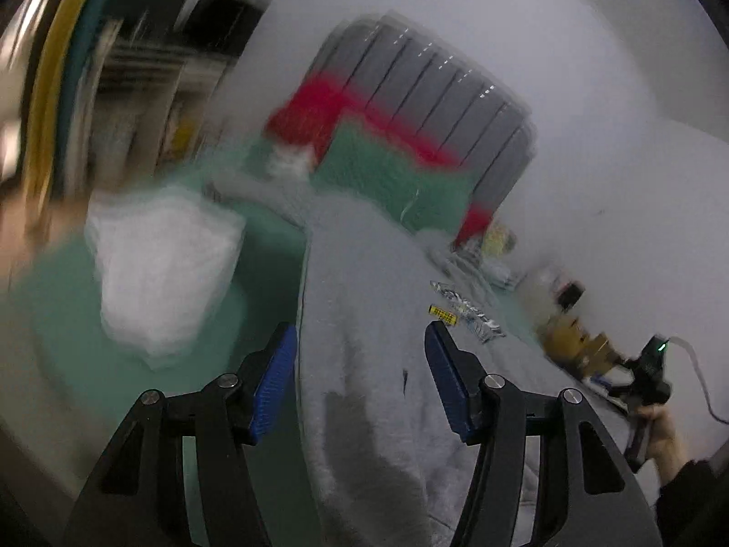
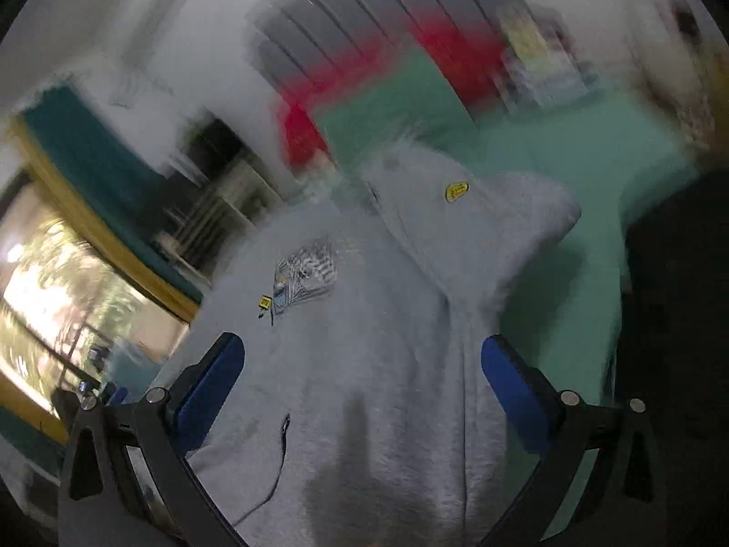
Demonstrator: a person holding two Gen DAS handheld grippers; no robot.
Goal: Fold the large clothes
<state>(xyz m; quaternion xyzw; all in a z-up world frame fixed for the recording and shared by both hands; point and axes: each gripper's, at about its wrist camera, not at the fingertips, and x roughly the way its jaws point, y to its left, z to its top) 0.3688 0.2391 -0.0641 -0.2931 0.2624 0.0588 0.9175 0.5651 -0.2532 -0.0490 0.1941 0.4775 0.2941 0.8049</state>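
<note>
Grey fleece: the grey garment lies spread on a mint-green surface, prob. a bed or mat, and fills the lower middle of both wrist views. Both frames are motion-blurred, so fabric detail is soft.

Left wrist view: left gripper has its blue pads apart w/ nothing clamped; garment sits below and between them, and whether the tips touch cloth can't be told. A small yellow label and a printed graphic show on the fabric further out. To the left, a white plastic bag rests on the green surface, apart from the garment; contents unreadable. Behind, a grey panelled headboard w/ a red-and-green pillow or cushion in front, edges smeared. Far right, the person's hand grips the other tool's handle, cut off by the lens rim; clutter near it is too blurred to name.

Right wrist view: right gripper also spread wide, pads clear of each other, no cloth pinched. A folded-over part of the garment w/ a yellow round sticker lies ahead, sleeve or hood not clear. A thin dark cord trails down the fabric and out of frame at the bottom. Dark shape at right edge is unidentifiable. A bright window at left is washed out.
</note>
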